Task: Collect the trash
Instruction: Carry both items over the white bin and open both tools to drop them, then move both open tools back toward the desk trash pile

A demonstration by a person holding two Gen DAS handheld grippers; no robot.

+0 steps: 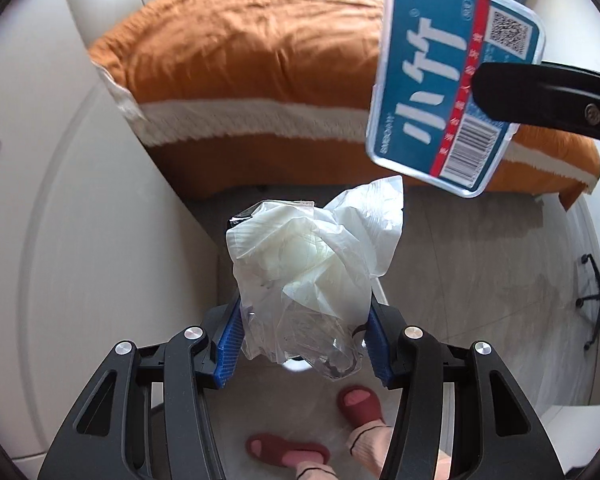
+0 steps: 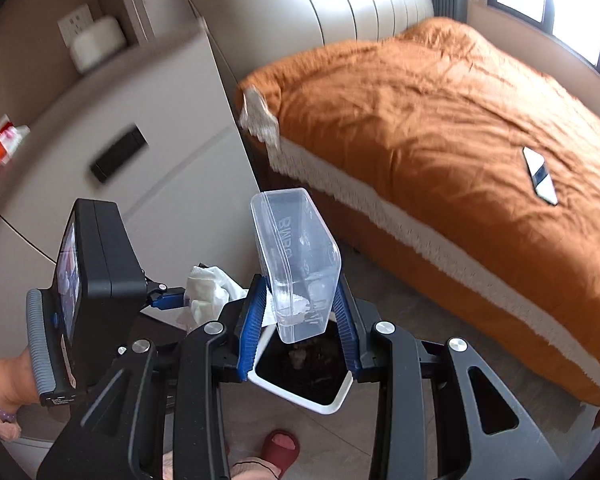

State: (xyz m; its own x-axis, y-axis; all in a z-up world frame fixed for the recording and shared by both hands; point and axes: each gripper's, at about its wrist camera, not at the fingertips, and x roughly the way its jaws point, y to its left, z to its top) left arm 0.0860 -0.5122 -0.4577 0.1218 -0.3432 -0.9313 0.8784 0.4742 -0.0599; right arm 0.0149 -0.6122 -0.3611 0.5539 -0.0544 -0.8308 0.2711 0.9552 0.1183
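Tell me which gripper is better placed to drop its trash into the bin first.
Right. The right gripper holds the clear plastic box directly above the open white bin. The left gripper grips the crumpled plastic bag off to the side.

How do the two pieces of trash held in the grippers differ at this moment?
The plastic bag is soft, crumpled and whitish, with no print showing; the plastic box is rigid, rectangular and clear, with a blue printed label on one face. The bag bulges up out of the left gripper; the box stands tilted in the right gripper, over the bin. Both are clamped between blue pads.
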